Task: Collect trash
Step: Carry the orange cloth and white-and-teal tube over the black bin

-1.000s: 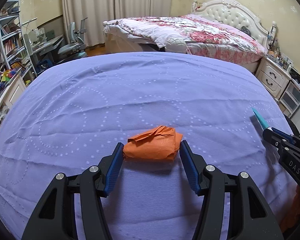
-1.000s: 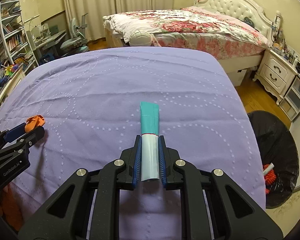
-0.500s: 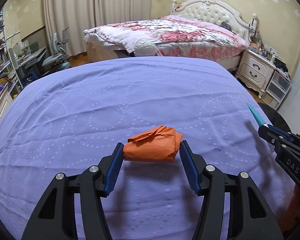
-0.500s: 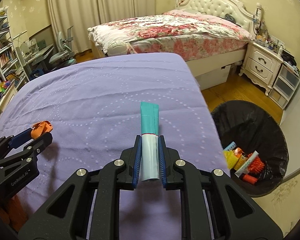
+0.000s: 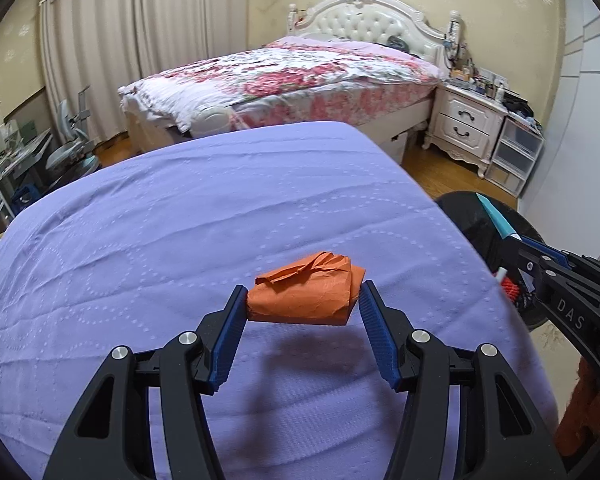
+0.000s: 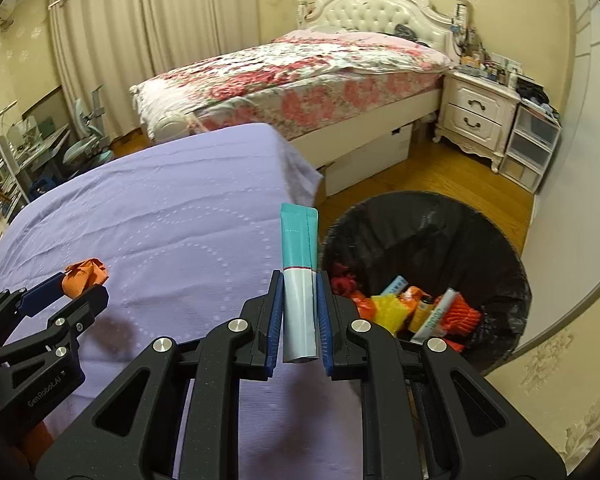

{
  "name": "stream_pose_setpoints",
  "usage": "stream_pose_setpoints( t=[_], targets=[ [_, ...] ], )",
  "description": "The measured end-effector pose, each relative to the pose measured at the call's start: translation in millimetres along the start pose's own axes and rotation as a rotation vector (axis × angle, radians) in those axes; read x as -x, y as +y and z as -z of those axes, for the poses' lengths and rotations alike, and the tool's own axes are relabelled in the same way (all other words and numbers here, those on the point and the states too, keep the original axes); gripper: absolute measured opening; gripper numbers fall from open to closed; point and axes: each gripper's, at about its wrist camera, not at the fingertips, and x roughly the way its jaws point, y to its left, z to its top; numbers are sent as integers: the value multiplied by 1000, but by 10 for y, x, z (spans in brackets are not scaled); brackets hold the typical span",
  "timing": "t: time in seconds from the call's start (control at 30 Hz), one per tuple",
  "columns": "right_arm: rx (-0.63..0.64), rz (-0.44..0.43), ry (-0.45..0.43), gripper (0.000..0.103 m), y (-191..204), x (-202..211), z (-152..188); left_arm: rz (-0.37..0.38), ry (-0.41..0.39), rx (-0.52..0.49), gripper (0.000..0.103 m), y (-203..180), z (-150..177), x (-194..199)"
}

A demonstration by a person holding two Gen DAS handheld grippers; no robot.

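Left gripper (image 5: 303, 300) clamped on a crumpled orange paper (image 5: 306, 294), held clear above the purple cloth (image 5: 180, 220) of the desk, shadow beneath. Same gripper (image 6: 85, 285) at far left of the right wrist view, orange wad (image 6: 85, 274) pinched at its tips. Right gripper (image 6: 299, 312) closed tight on a teal and white packet (image 6: 299, 276), upright between the blue pads (image 6: 275, 316), over the desk's right edge. Just right of it, on the wooden floor, a black-lined bin (image 6: 500, 256) holding orange, yellow and white scraps (image 6: 416, 308). Beyond, a flowered bed (image 6: 300, 68) and white nightstand (image 6: 476, 116).
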Motion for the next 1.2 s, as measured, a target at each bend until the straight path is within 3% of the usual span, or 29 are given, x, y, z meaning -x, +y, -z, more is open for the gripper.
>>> stream_pose_setpoints(
  t=[0.67, 1.2],
  targets=[
    [-132, 157, -49, 16, -895, 59, -135, 121, -53, -117, 56, -1012, -406, -169],
    [-200, 233, -48, 16, -1209, -167, -238, 120, -61, -184, 56, -1485, -635, -471]
  ],
)
